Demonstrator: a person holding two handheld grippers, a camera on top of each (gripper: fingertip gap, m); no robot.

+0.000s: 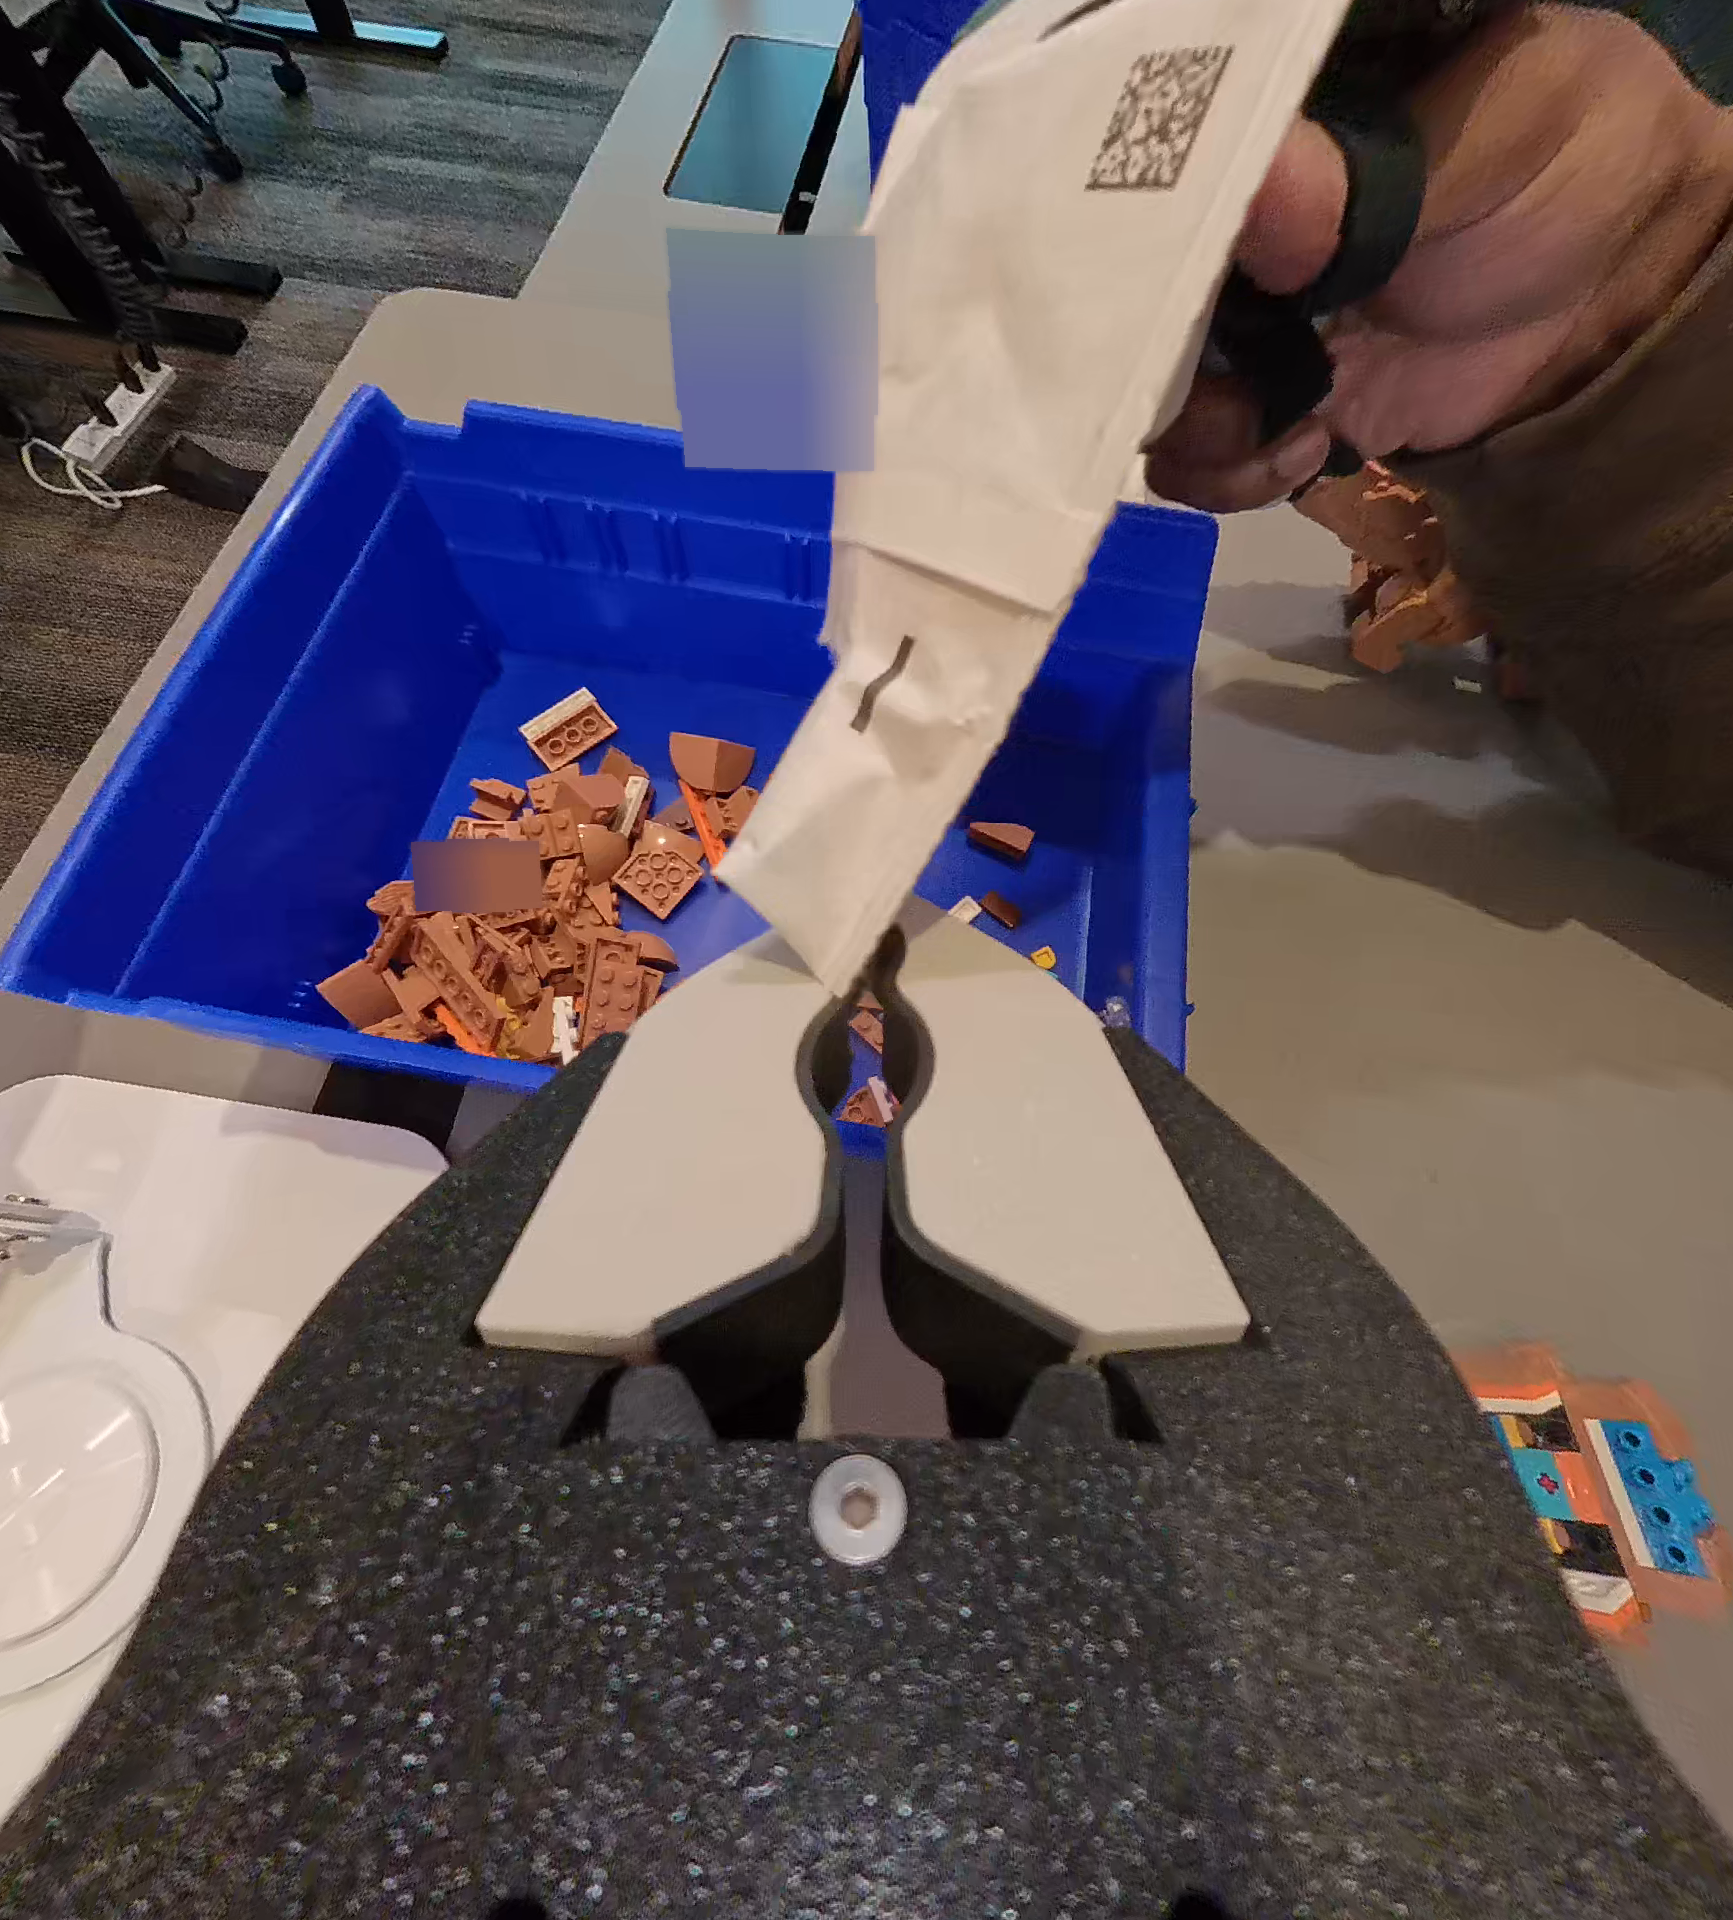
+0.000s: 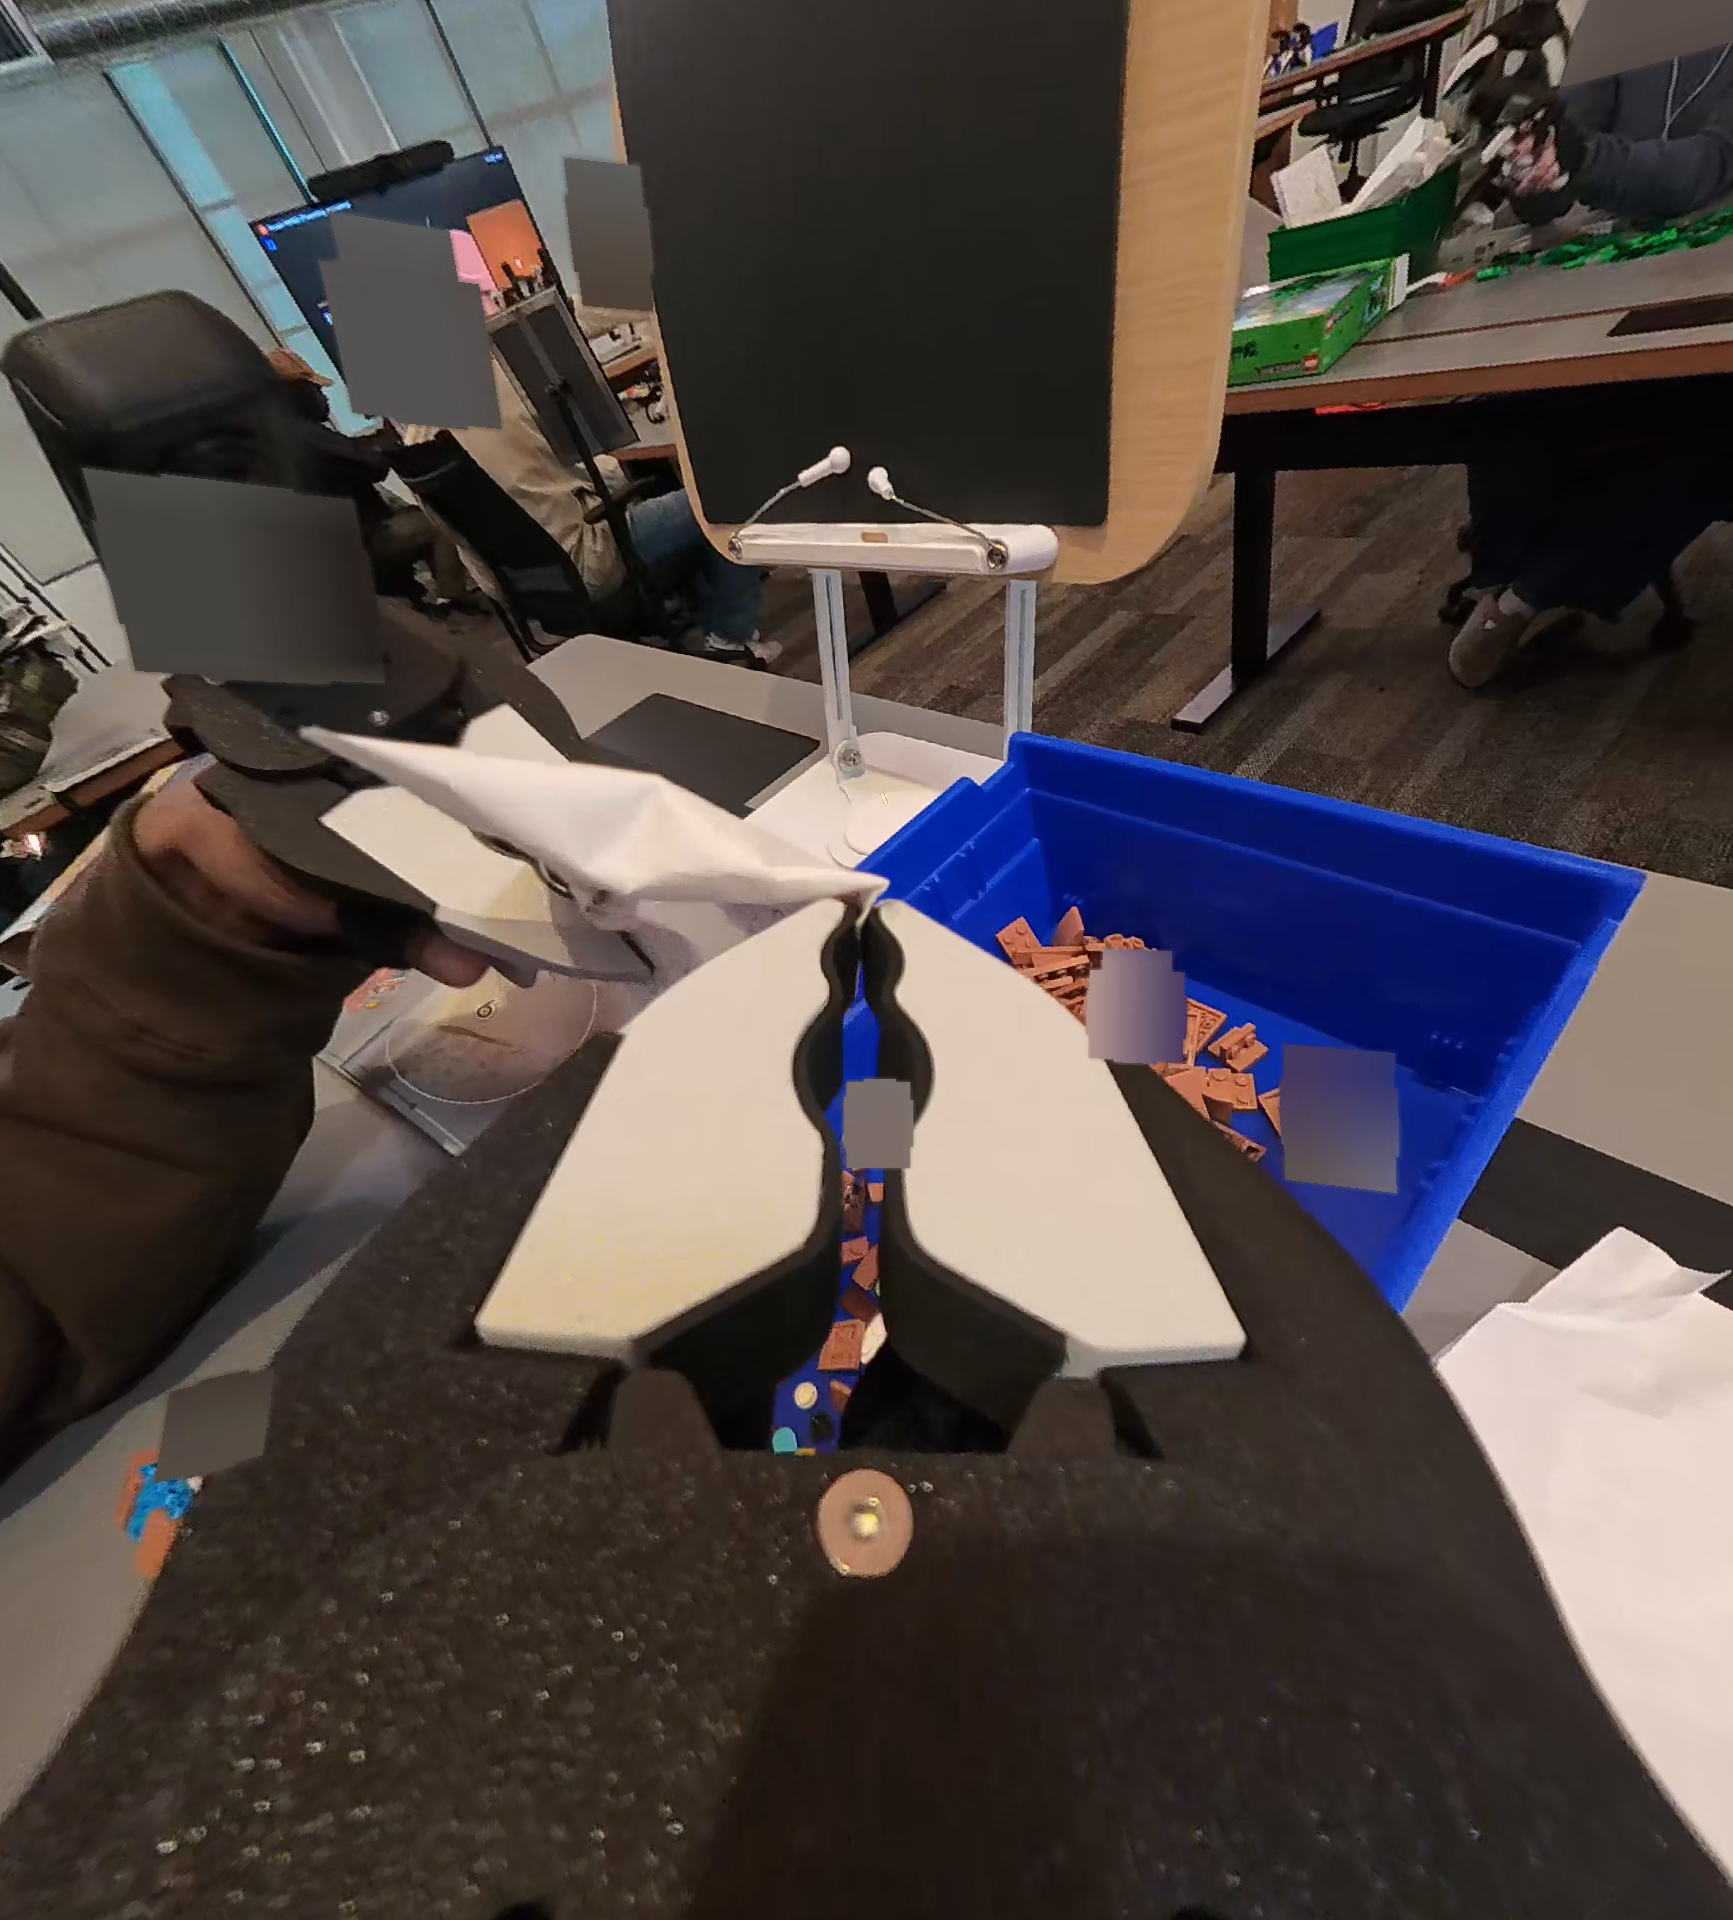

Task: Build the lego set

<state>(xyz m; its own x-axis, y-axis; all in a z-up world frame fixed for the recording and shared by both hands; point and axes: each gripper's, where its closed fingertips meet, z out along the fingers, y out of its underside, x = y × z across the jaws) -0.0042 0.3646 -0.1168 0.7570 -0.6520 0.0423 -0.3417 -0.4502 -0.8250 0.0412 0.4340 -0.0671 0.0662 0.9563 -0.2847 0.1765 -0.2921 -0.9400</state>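
A white paper bag hangs stretched over a blue bin. My left gripper is shut on its lower corner. The hand with my right gripper holds the bag's upper end; the bag mostly hides that gripper. In the right wrist view my right gripper is shut on a corner of the bag, and the left gripper holds its other end. Several loose brown lego pieces lie in the bin, also seen in the right wrist view.
A part-built orange and blue model lies on the grey table at right. A brown lego assembly sits behind the hand. A white stand base is at left. A white paper sheet lies right of the bin. Spacing between my two grippers at the tips: around 10 cm.
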